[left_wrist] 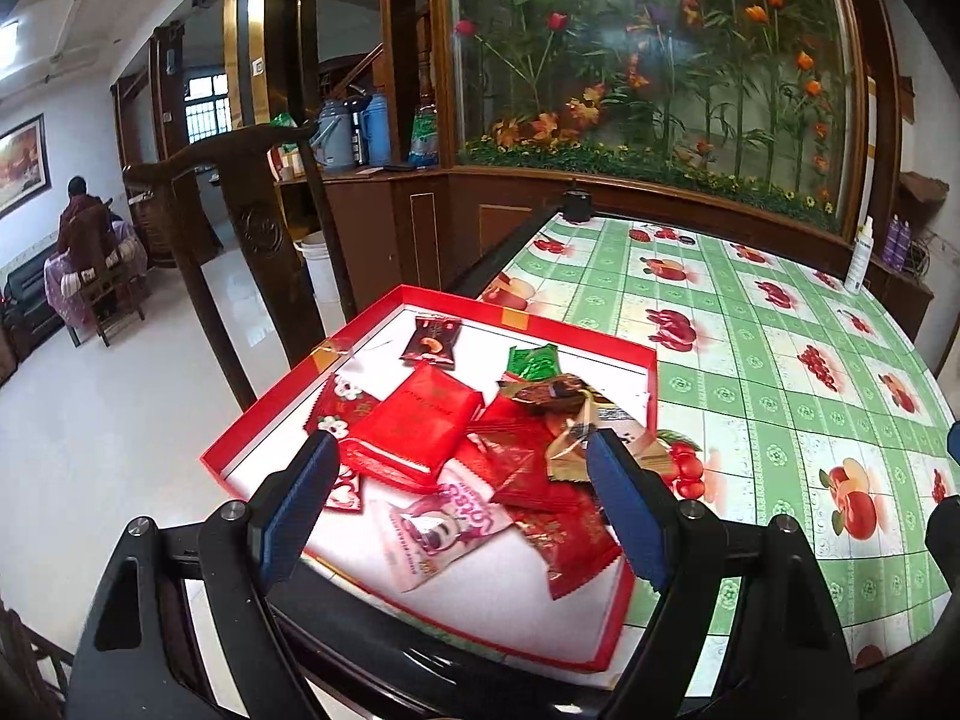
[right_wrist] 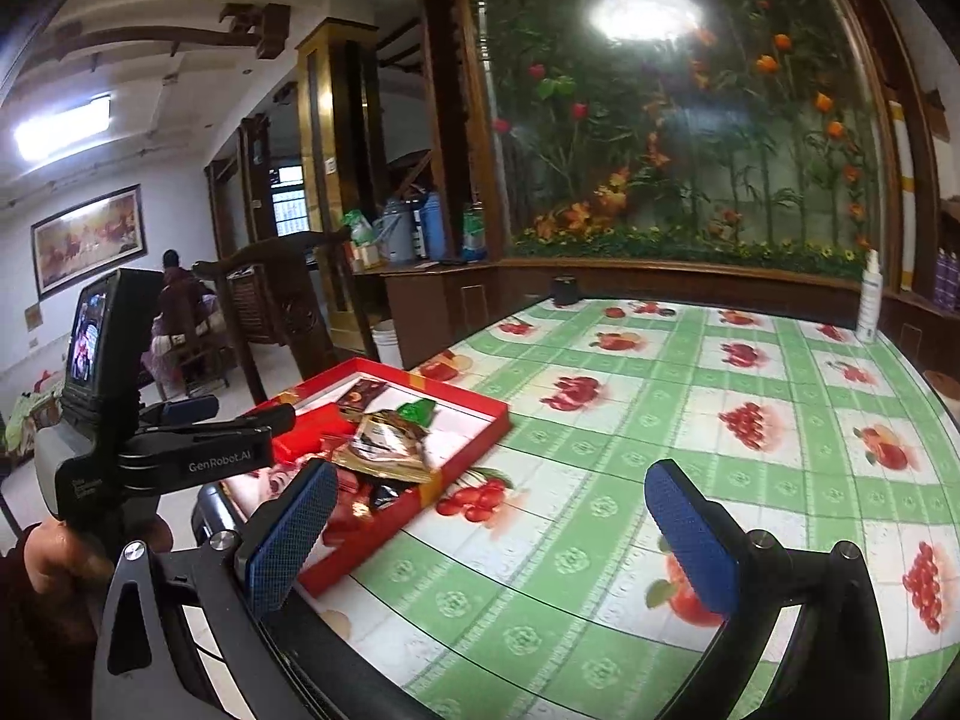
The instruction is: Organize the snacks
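A shallow red cardboard tray with a white floor sits at the near left corner of the counter under its green checked fruit-print oilcloth, one end hanging past the edge. Its long axis runs from the near edge away toward the back left. Wrapped snacks lie piled in the nearer half: a big flat red packet lies angled along the tray, a pink cartoon sachet below it, a crumpled gold wrapper, a green foil one, a dark nut sachet alone at the far end. The left gripper hovers over the pile, jaws wide apart, nothing between them. The right gripper hangs over bare oilcloth just beside the tray, jaws spread, empty
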A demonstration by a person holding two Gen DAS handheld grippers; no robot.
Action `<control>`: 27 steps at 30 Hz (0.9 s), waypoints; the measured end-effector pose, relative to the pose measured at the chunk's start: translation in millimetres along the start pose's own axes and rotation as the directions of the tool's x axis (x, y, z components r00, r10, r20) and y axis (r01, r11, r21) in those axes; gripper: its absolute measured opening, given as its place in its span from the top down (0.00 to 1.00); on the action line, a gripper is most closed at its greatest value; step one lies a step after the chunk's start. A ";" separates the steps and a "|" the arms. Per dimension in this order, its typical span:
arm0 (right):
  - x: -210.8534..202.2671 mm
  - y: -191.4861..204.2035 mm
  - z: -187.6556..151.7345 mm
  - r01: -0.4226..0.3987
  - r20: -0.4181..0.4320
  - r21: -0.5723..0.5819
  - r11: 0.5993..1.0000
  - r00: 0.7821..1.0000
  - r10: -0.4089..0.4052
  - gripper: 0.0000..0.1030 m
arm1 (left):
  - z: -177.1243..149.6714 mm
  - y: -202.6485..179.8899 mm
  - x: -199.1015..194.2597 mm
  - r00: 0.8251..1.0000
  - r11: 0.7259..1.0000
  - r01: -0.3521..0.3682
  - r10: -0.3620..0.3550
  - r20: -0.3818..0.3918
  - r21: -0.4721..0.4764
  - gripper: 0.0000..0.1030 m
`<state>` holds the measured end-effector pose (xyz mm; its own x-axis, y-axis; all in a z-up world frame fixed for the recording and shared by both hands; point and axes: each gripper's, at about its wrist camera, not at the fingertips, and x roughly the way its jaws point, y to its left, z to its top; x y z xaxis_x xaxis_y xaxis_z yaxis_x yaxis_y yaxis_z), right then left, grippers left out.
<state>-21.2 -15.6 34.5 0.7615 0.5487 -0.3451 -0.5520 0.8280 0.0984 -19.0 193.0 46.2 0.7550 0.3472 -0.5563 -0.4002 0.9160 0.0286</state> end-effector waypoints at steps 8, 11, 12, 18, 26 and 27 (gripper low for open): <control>13.9 38.1 6.0 -0.081 -0.016 -0.091 0.993 0.997 0.080 0.00 | -4.5 35.6 5.4 0.984 0.984 -0.177 0.177 0.007 -0.020 0.17; 16.2 54.3 4.4 -0.103 -0.026 -0.140 0.985 0.995 0.100 0.00 | -6.8 52.5 9.1 0.981 0.980 -0.195 0.195 -0.012 -0.044 0.17; 16.5 59.1 3.3 -0.105 -0.025 -0.156 0.982 0.994 0.103 0.00 | -8.2 59.4 10.2 0.981 0.979 -0.196 0.195 -0.019 -0.056 0.17; 18.6 77.6 -1.8 -0.106 -0.027 -0.220 0.970 0.994 0.103 0.00 | -13.2 88.6 13.3 0.975 0.969 -0.222 0.222 -0.018 -0.106 0.17; 24.1 83.1 -2.0 -0.122 -0.052 -0.216 0.969 0.992 0.113 0.00 | -20.4 111.1 20.5 0.959 0.954 -0.282 0.278 -0.050 -0.106 0.17; 24.3 83.7 -2.7 -0.122 -0.053 -0.217 0.968 0.992 0.114 0.00 | -21.0 112.5 20.6 0.961 0.955 -0.277 0.273 -0.052 -0.107 0.17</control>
<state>-49.9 66.7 31.9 0.6748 0.6323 -0.3806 -0.7016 0.7095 -0.0652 -59.5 299.0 20.6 0.5888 0.5732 -0.5699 -0.6469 0.7569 0.0929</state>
